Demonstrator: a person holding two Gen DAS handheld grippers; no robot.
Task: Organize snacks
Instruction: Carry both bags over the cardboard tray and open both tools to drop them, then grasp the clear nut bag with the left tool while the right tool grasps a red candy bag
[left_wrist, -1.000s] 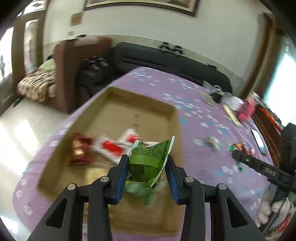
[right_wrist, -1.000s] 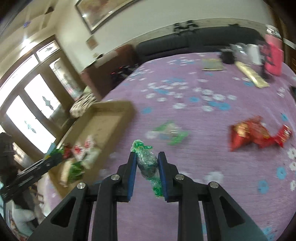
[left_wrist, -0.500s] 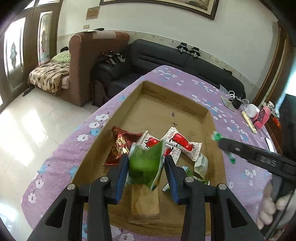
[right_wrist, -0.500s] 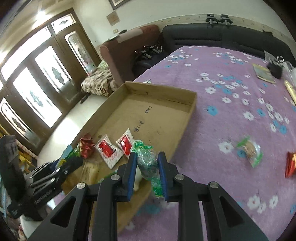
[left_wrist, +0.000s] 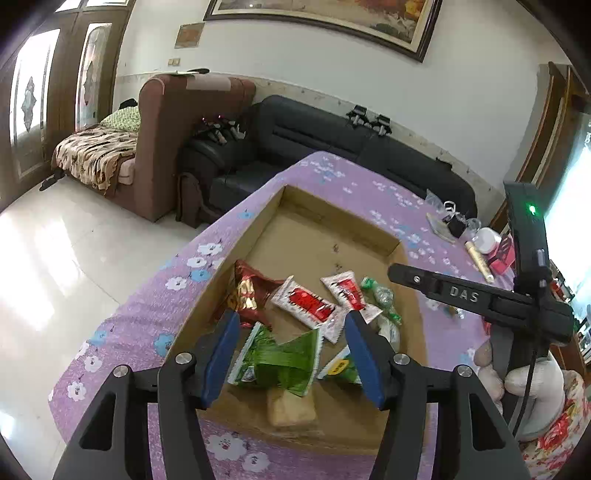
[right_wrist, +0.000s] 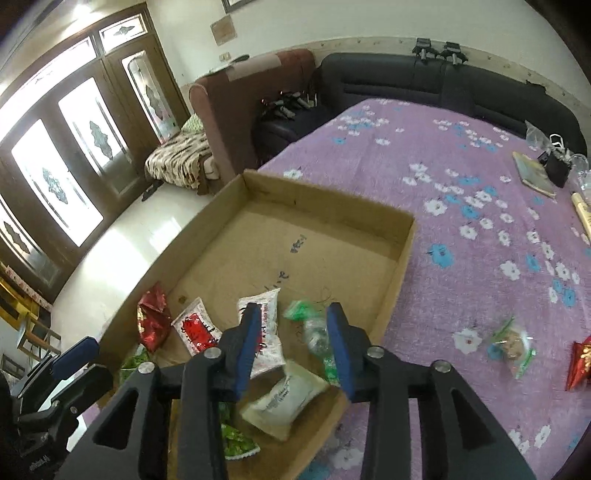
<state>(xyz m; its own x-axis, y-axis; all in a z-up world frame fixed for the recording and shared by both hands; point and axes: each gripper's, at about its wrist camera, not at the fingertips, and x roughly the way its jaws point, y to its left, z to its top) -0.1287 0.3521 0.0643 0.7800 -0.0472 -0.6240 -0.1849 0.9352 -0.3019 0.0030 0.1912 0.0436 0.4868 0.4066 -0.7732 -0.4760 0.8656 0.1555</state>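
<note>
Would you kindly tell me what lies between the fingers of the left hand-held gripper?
In the left wrist view, a green snack packet lies in the cardboard box between the just-opened fingers of the left hand-held gripper, untouched by either.

We count one cardboard box (right_wrist: 402, 236) on the purple floral cloth (right_wrist: 461, 177), holding two red-and-white sachets (left_wrist: 306, 301), one red foil packet (left_wrist: 248, 291), one green snack bag (left_wrist: 284, 360) and one pale biscuit pack (right_wrist: 286, 397), with two more snacks (right_wrist: 511, 341) outside it.
</note>
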